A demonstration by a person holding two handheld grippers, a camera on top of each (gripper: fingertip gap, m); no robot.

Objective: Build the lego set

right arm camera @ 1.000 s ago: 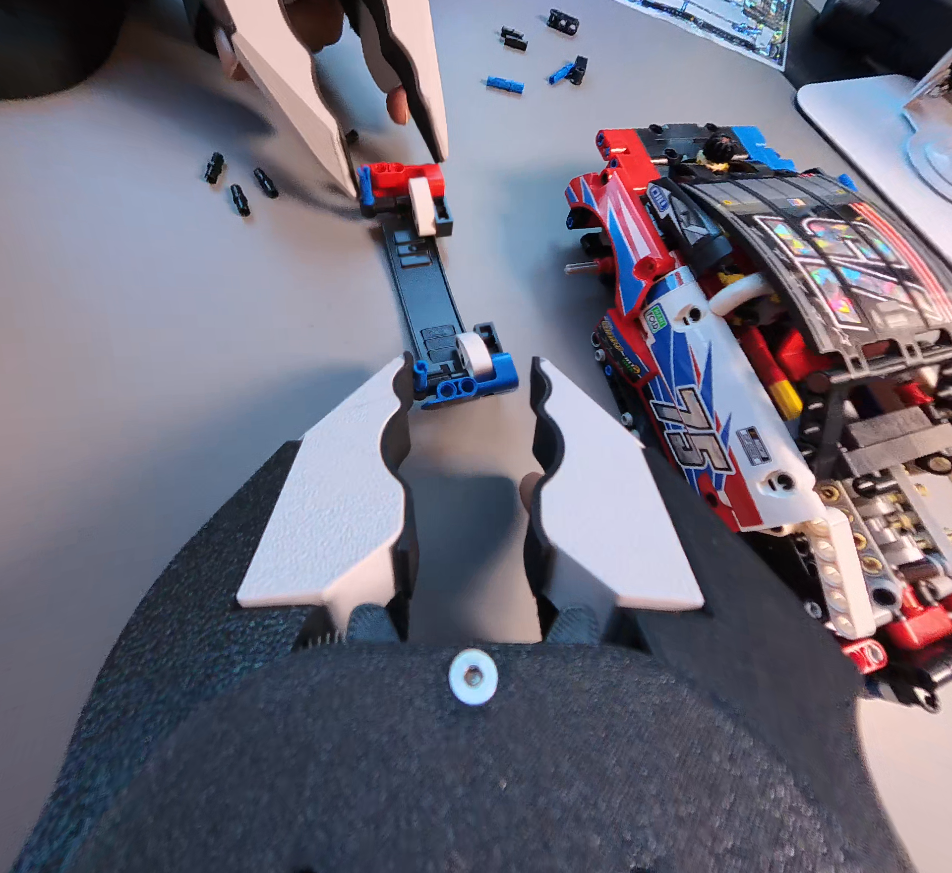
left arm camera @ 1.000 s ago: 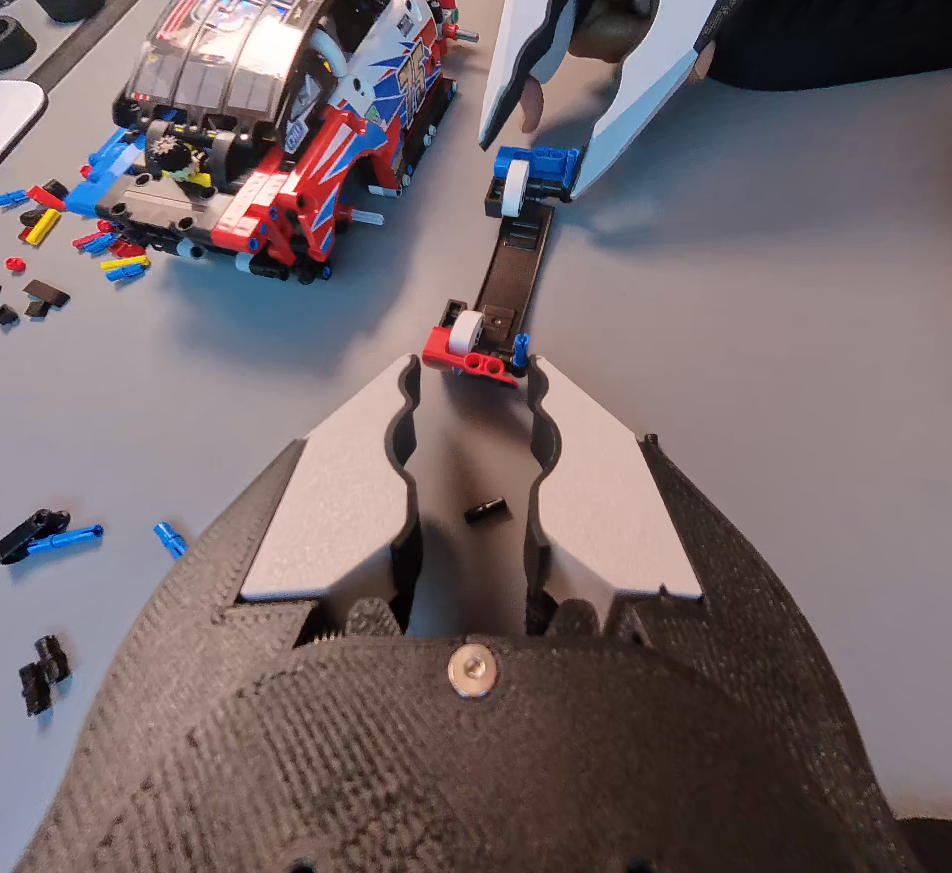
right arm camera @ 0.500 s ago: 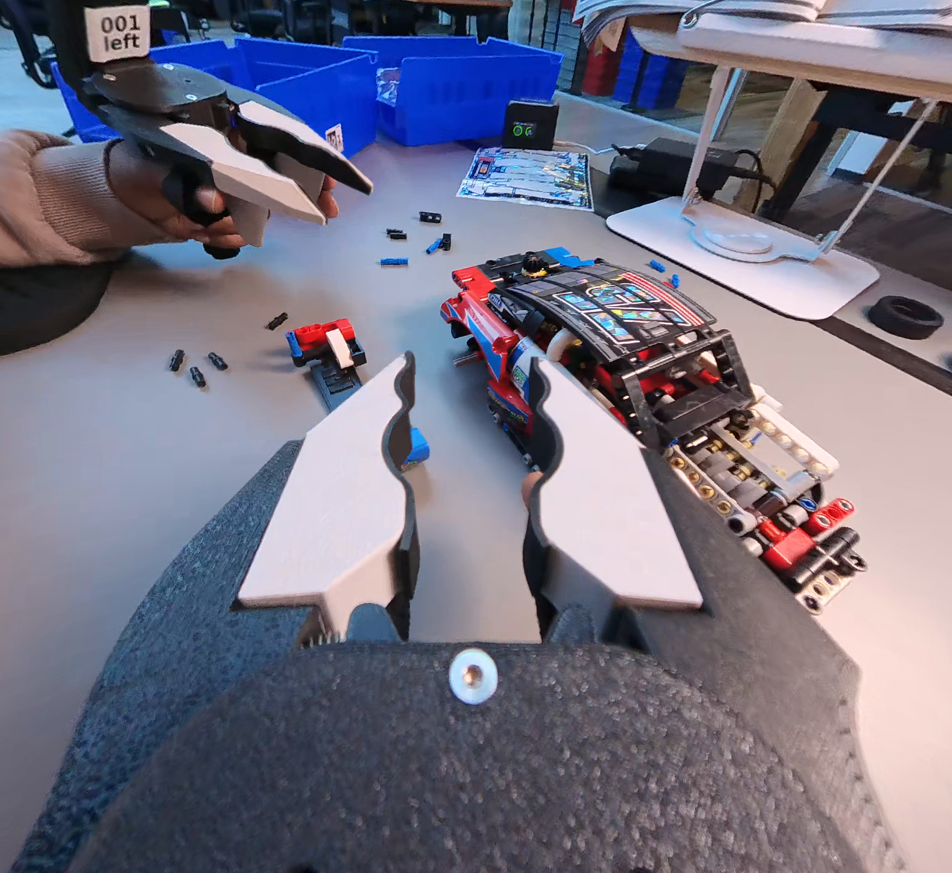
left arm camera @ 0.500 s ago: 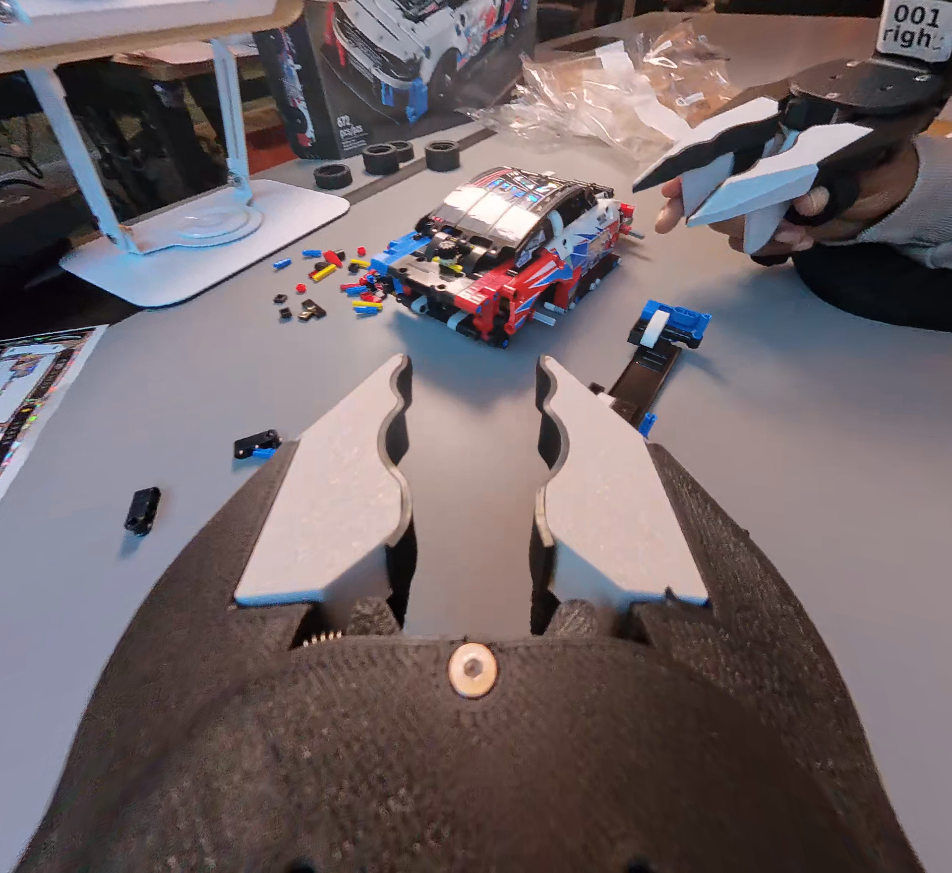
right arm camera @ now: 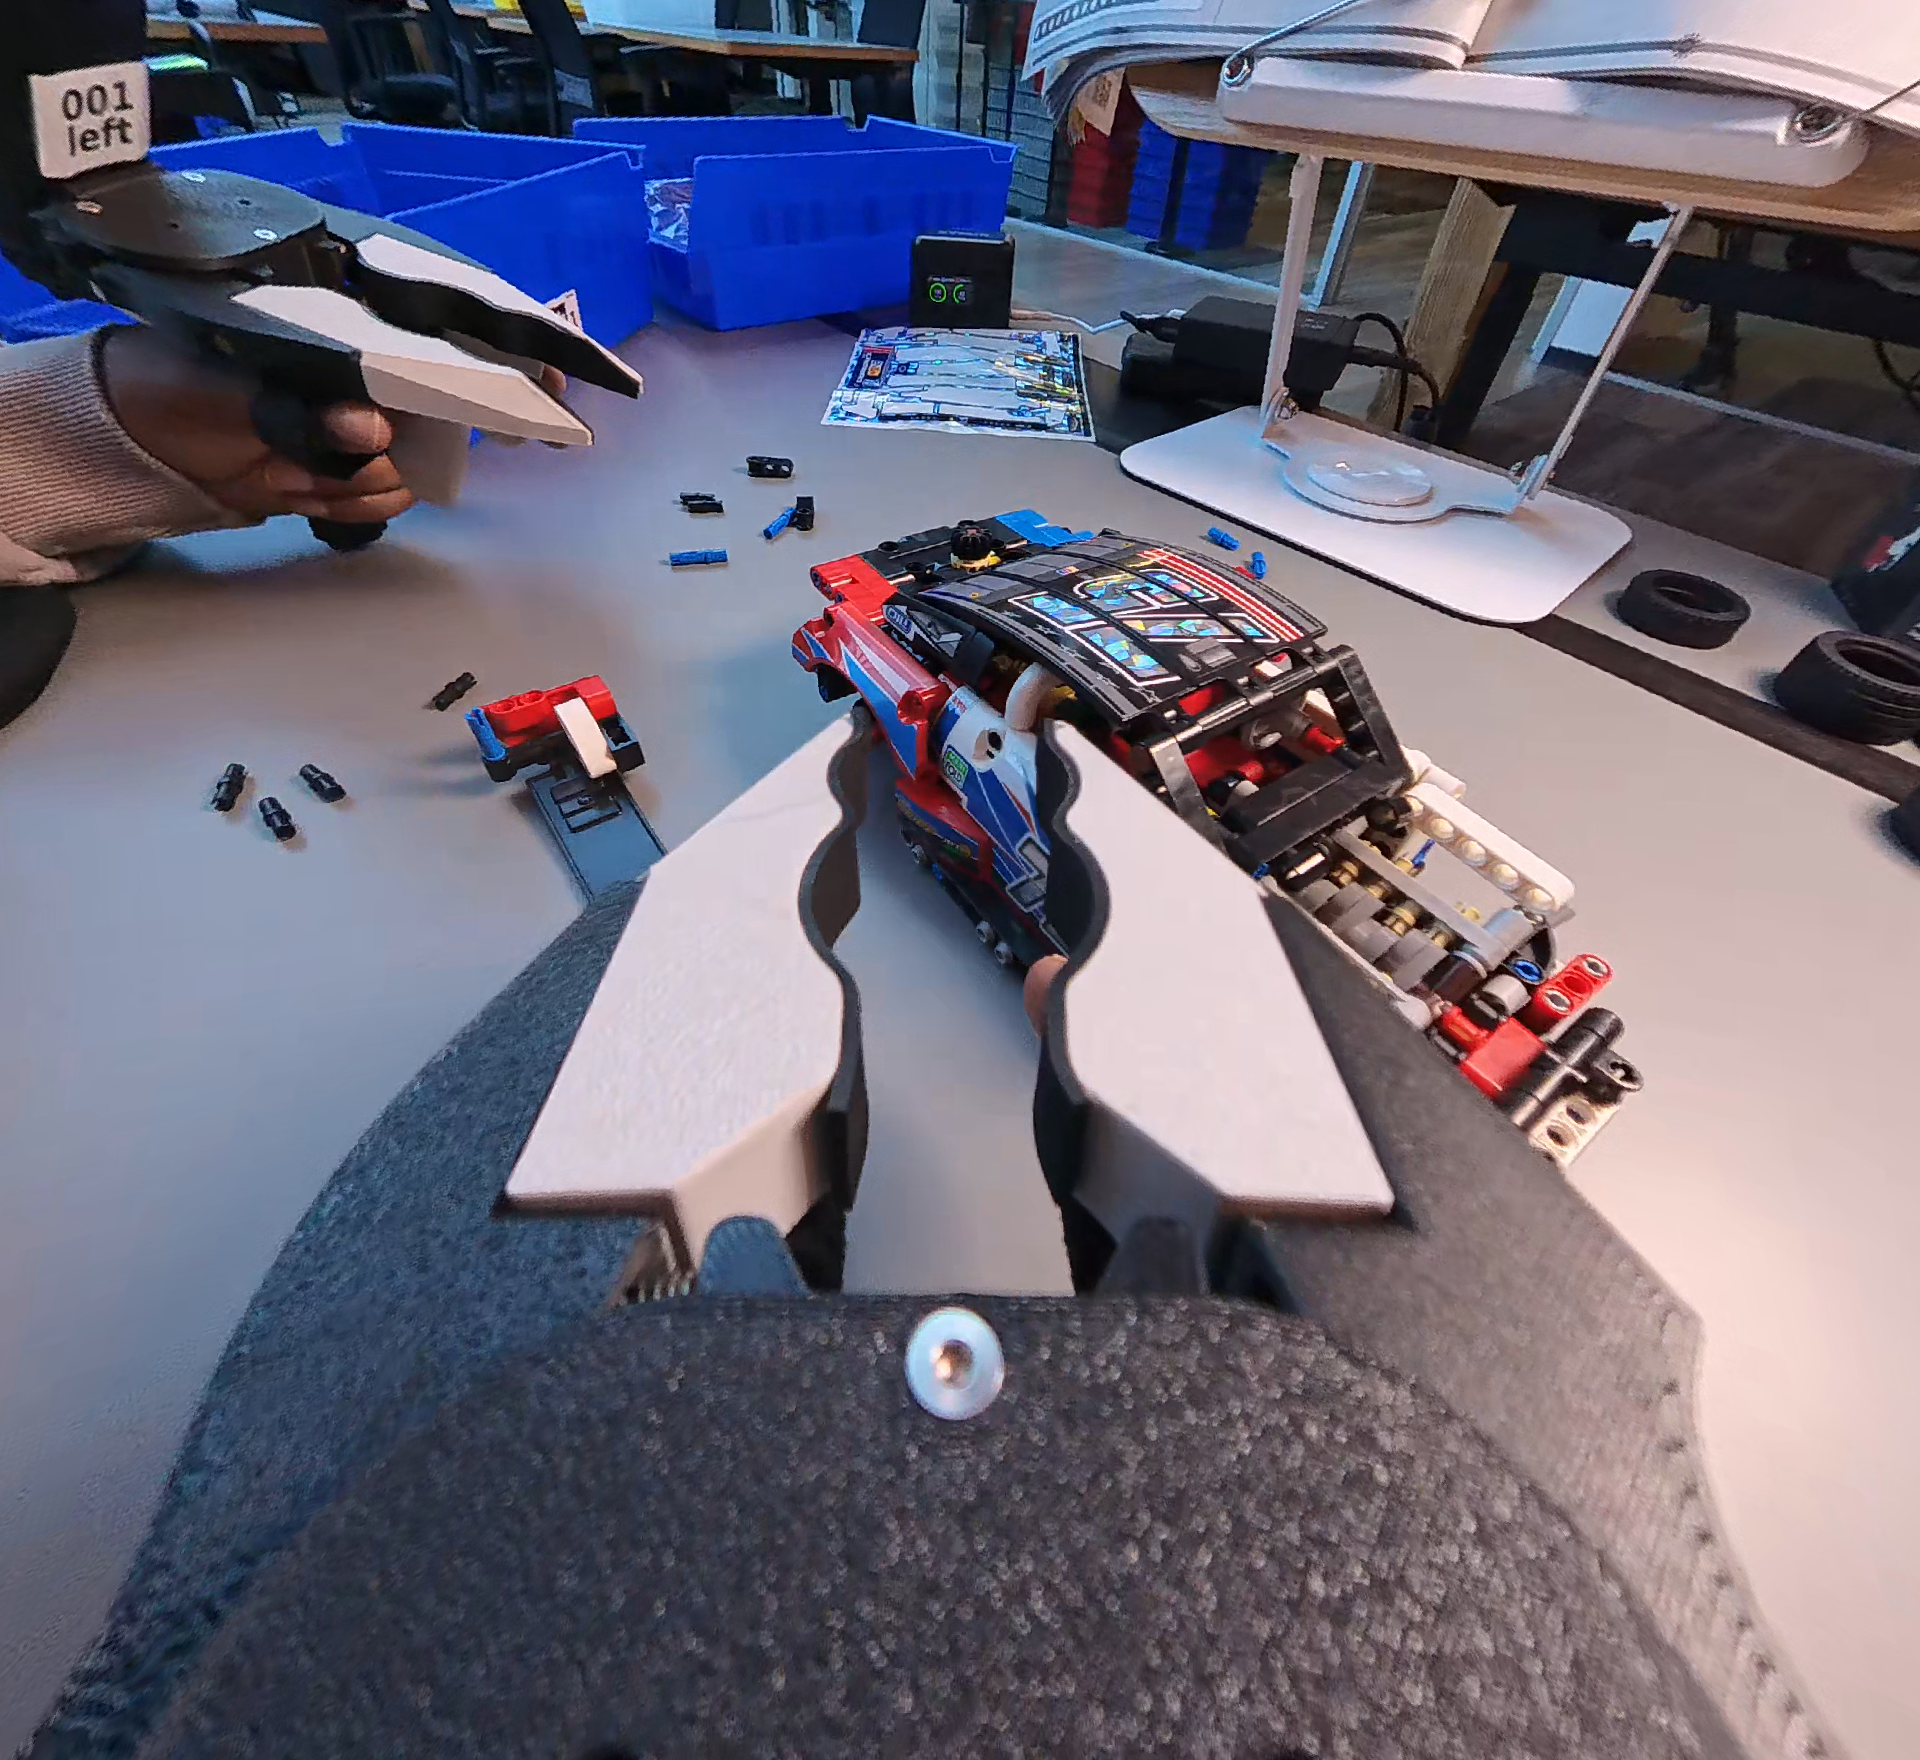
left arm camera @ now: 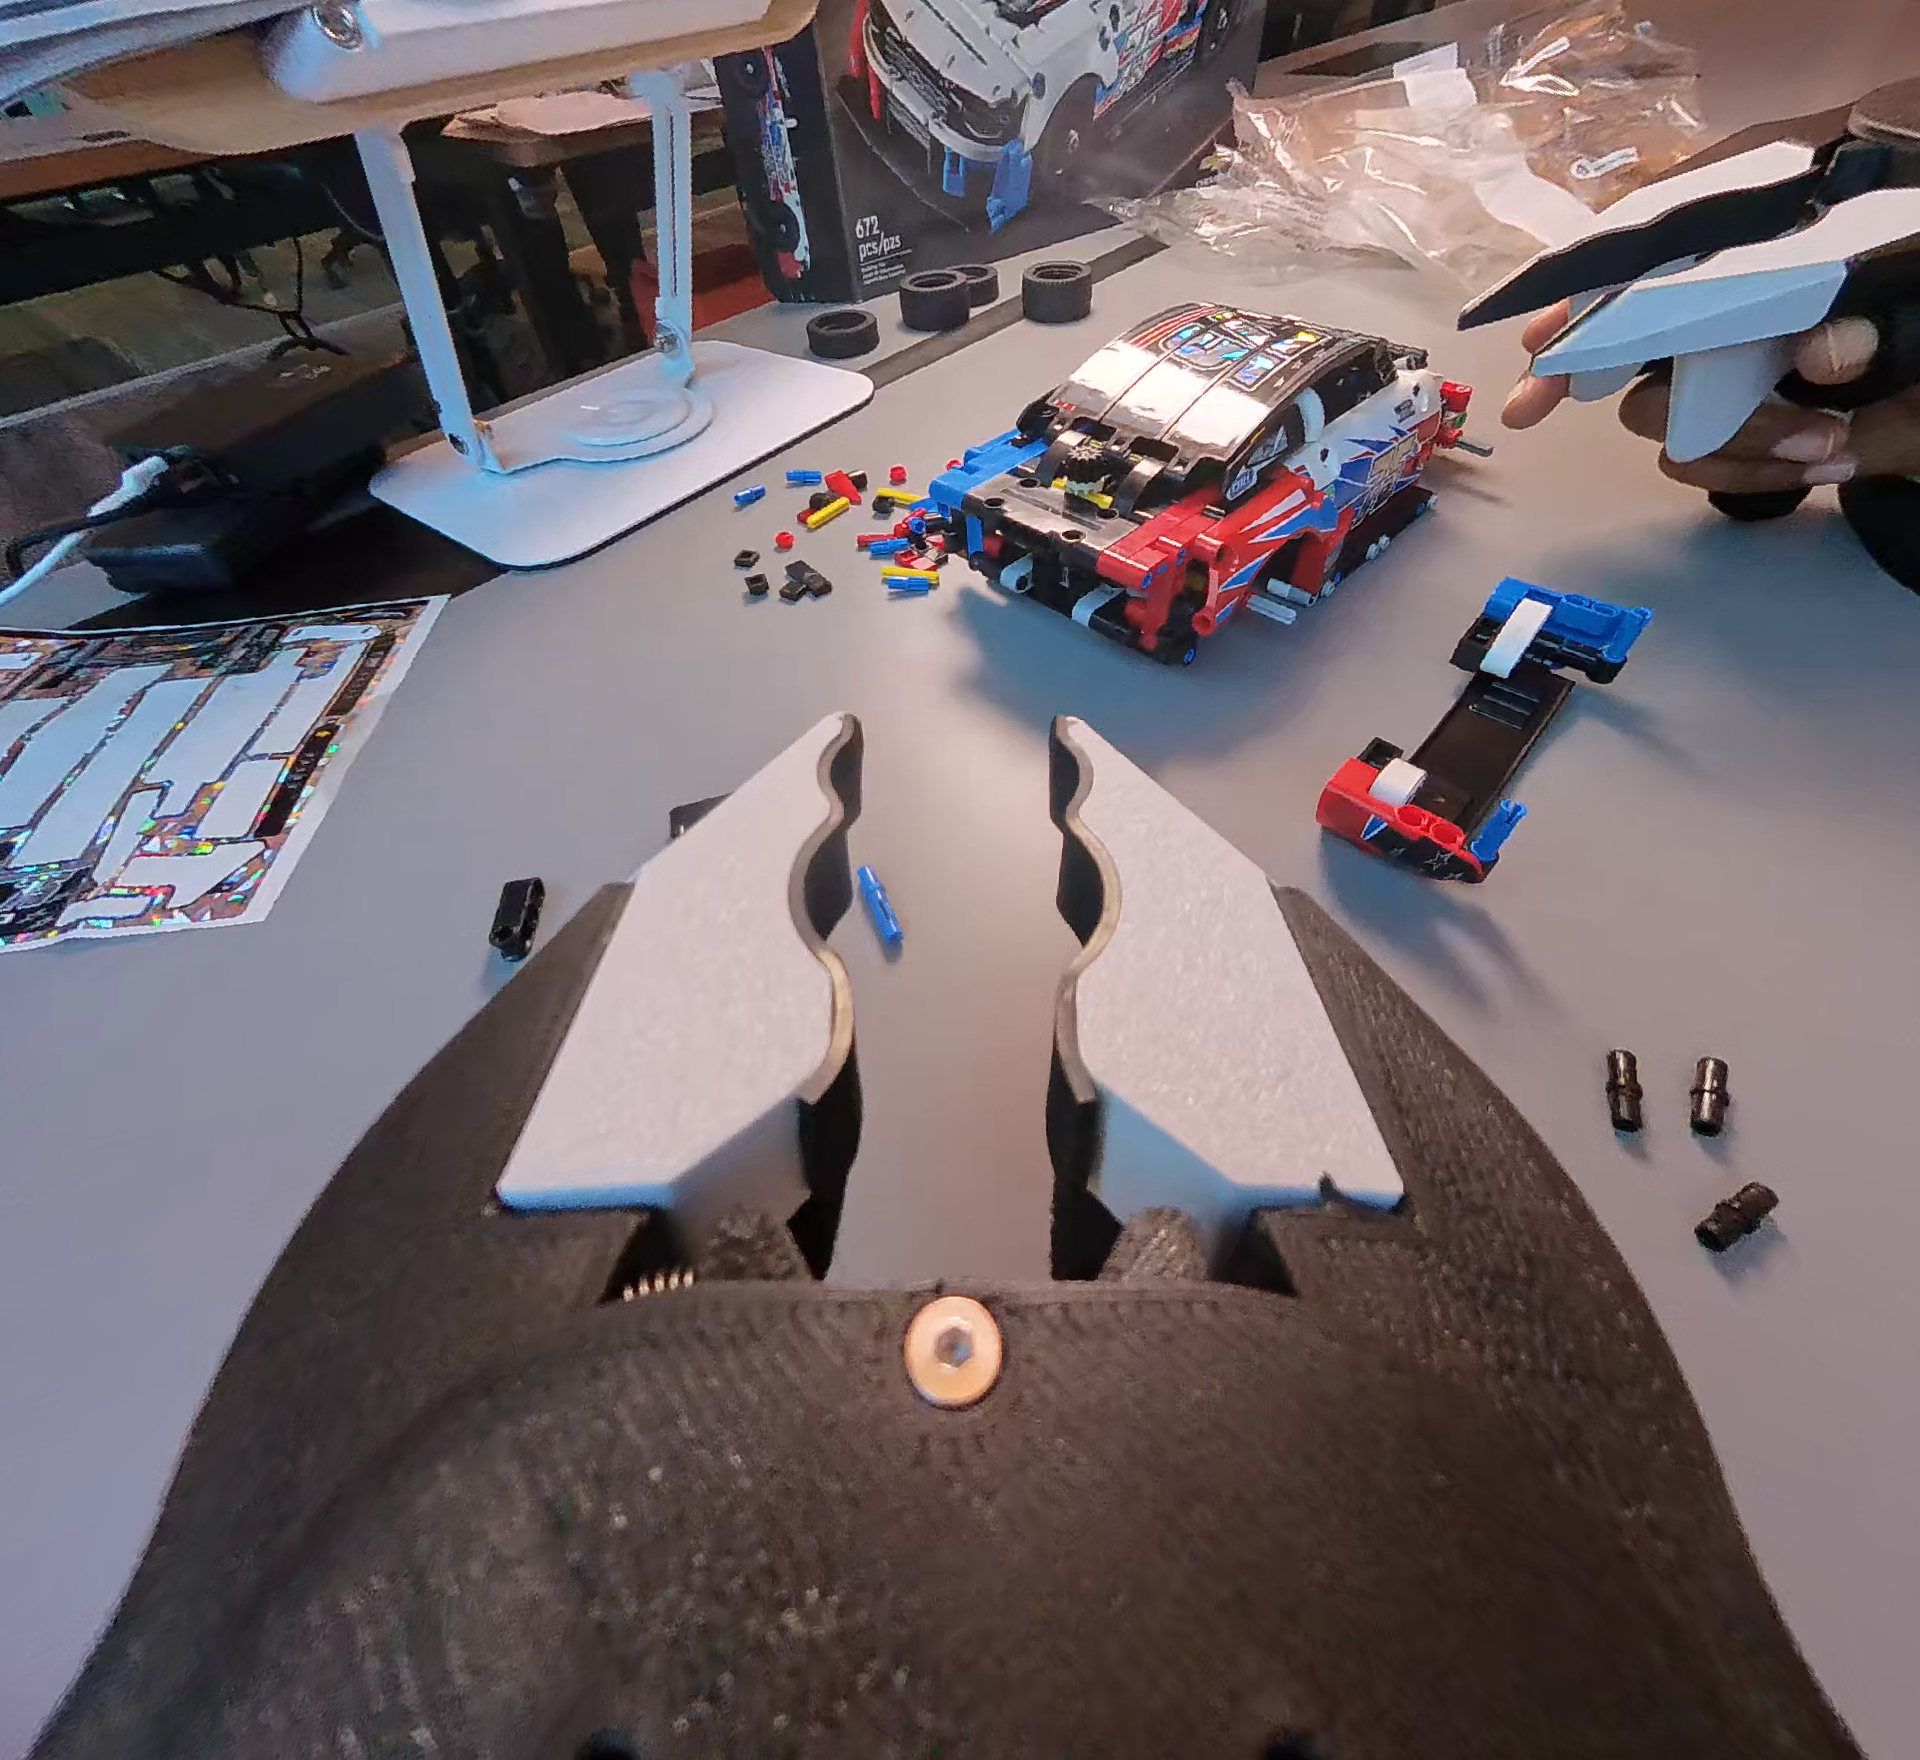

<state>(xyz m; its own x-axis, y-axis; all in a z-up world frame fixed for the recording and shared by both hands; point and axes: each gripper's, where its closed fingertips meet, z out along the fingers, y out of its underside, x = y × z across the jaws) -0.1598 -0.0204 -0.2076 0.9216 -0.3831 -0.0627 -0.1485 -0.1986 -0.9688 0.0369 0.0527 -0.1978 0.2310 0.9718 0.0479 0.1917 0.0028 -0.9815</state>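
A partly built lego race car in red, white, blue and black stands on the grey table; it also shows in the right wrist view. A long black sub-assembly with a red end and a blue end lies flat to its right; its red end shows in the right wrist view. My left gripper is open and empty, raised above the table, with a small blue pin lying below it. My right gripper is open and empty, raised in front of the car's side.
Loose small pieces lie left of the car, black pins at the right. A sticker sheet, a white book stand, several tyres, the set's box, plastic bags and blue bins ring the area. The tips of one gripper are about 20 cm away from the tips of the other.
Both grippers have lifted away from the ends of the black sub-assembly and pulled back. The sub-assembly stays flat on the table. Both stay open.
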